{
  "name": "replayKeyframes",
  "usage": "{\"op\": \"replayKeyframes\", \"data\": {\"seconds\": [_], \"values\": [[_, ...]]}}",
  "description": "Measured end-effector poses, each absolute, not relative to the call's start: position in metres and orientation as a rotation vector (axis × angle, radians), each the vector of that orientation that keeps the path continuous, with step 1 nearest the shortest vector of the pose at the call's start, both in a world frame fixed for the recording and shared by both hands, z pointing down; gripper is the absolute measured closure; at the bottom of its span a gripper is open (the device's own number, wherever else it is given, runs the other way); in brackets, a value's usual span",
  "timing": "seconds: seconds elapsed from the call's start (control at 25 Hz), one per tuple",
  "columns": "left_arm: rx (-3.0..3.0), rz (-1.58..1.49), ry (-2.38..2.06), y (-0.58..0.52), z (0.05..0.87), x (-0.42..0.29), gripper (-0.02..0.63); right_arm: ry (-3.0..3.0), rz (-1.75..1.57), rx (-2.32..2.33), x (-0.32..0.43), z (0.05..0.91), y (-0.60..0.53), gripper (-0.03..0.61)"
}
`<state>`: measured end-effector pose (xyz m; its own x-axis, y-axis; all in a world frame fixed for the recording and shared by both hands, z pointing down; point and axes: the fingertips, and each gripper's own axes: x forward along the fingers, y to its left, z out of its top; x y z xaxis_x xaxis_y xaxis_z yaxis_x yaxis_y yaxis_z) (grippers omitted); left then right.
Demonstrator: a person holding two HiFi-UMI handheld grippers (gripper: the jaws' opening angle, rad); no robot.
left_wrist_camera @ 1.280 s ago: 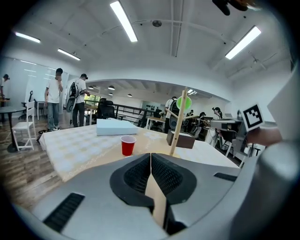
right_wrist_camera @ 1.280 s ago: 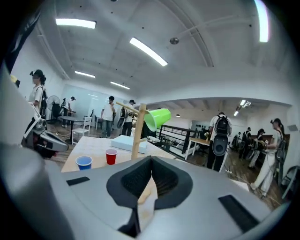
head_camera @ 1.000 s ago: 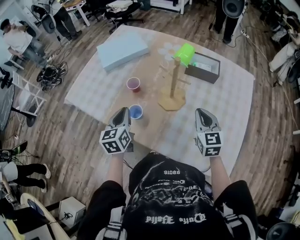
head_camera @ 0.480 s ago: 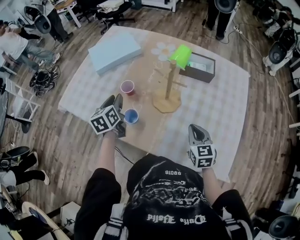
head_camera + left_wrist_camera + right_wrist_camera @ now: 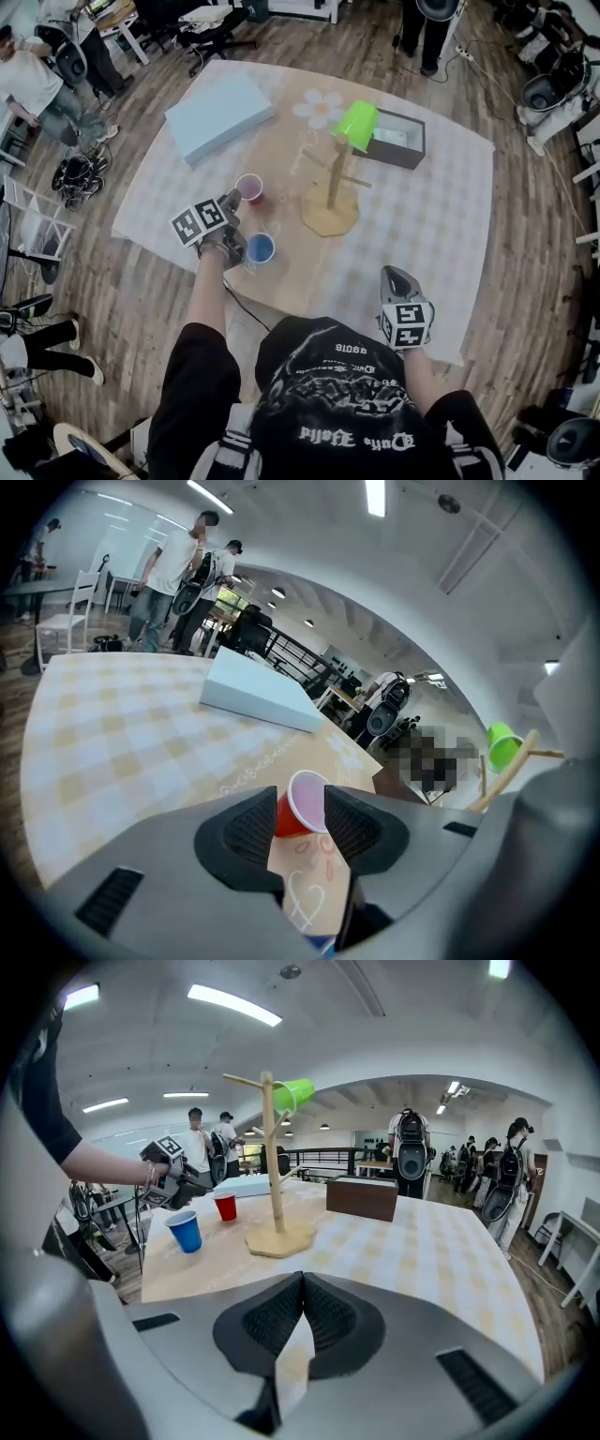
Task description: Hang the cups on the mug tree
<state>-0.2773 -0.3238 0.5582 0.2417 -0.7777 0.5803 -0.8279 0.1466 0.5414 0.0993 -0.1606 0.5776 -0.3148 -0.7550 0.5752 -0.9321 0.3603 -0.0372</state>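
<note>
A wooden mug tree [image 5: 330, 192] stands mid-table with a green cup [image 5: 356, 120] hung upside down on a top peg. A red cup [image 5: 249, 187] and a blue cup [image 5: 261, 247] stand upright to its left. My left gripper [image 5: 232, 199] is beside the blue cup and points at the red cup; its jaws are opening. In the left gripper view the red cup [image 5: 302, 806] shows in the gap just past the pads, which do not press on it. My right gripper [image 5: 396, 277] hangs shut and empty near the table's front edge.
A flat light-blue box [image 5: 217, 113] lies at the back left of the checked tablecloth [image 5: 427, 202]. A dark brown box [image 5: 398, 141] sits behind the mug tree. People and office chairs stand on the wooden floor around the table.
My left gripper has moved forward and left, past the blue cup toward the red cup, and its jaws have opened. The right gripper has drawn back toward my body.
</note>
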Motion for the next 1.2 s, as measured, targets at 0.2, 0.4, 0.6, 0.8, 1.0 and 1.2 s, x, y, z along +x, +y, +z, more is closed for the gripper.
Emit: {"op": "replayKeyframes", "data": {"seconds": [0.2,0.4,0.6,0.8,1.0,1.2], "values": [[1.572,0.085,-1.443,-0.333,0.577,-0.272,0.446,-2.136,0.517,1.465,0.101,0.582,-0.164,0.569],[1.550,0.094,-1.413,-0.339,0.588,-0.264,0.488,-2.156,0.547,1.423,0.090,0.589,-0.164,0.569],[1.505,0.095,-1.417,-0.345,0.594,-0.261,0.505,-2.152,0.550,1.411,0.089,0.590,-0.161,0.569],[1.497,0.062,-1.407,-0.349,0.591,-0.258,0.571,-2.149,0.561,1.414,0.092,0.592,-0.159,0.569],[1.556,0.084,-1.449,-0.350,0.580,-0.251,0.572,-2.152,0.561,1.412,0.092,0.592,-0.156,0.569],[1.706,0.196,-1.537,-0.352,0.544,-0.238,0.572,-2.163,0.555,1.404,0.089,0.589,-0.155,0.569]]}}
